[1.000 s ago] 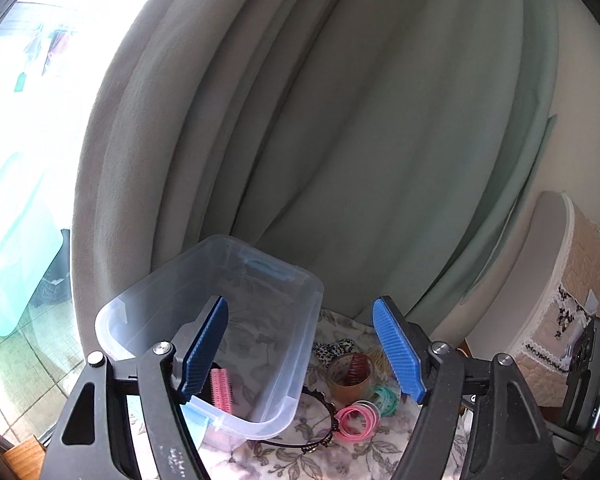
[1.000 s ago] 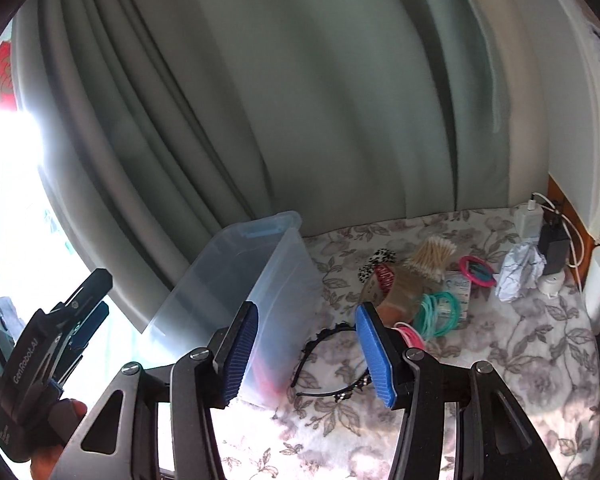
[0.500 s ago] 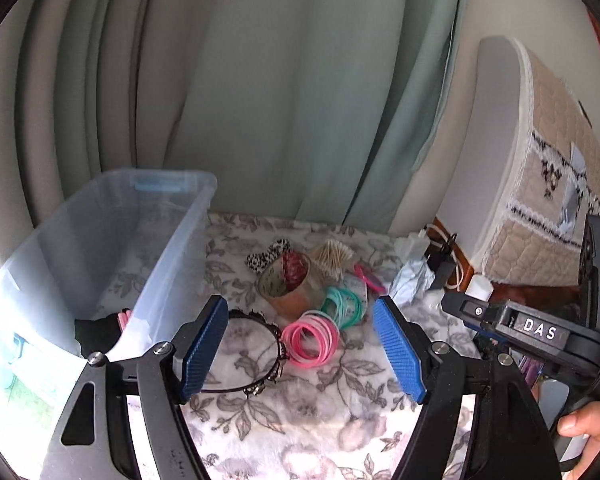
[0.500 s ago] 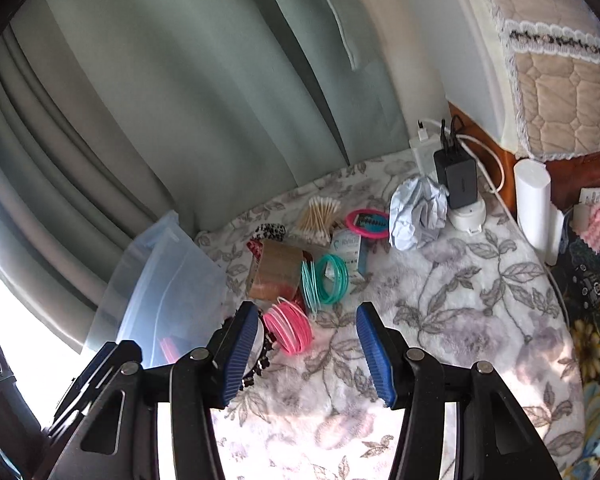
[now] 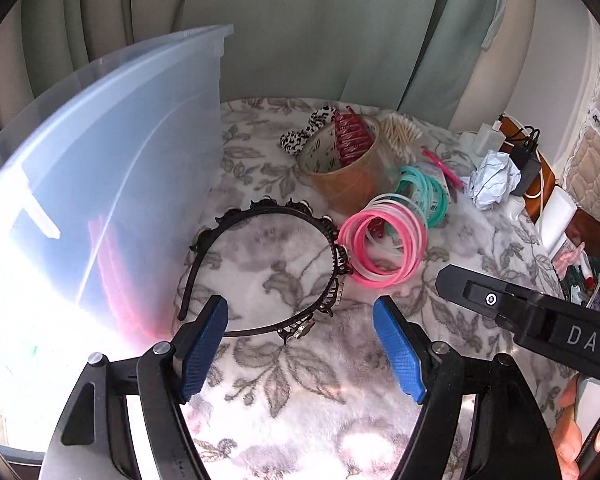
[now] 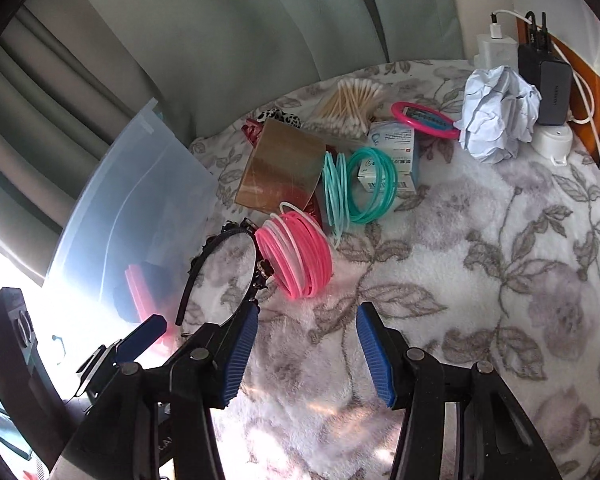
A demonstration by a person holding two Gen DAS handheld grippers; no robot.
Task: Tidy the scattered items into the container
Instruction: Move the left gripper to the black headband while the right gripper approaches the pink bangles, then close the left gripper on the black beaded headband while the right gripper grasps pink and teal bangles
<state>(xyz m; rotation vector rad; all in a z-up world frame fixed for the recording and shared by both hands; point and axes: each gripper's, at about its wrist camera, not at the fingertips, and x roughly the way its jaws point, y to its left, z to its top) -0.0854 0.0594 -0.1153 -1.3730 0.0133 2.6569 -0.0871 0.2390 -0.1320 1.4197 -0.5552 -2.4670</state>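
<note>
Left hand-held gripper spread wide, empty, low over the black headband on the floral counter. Right hand-held gripper also spread, empty, near the pink bangles. Clear bin just left of headband; tape roll behind.

Cloth: white, grey floral print. Storage bin: translucent, bluish. Headband: black. Bangle stacks: pink; teal. Tape roll: brown. Hair bow: black-and-white leopard spots. Hair claw: dark red. Crumpled paper: white. Gripper pads: blue. Curtain: pale green.
</note>
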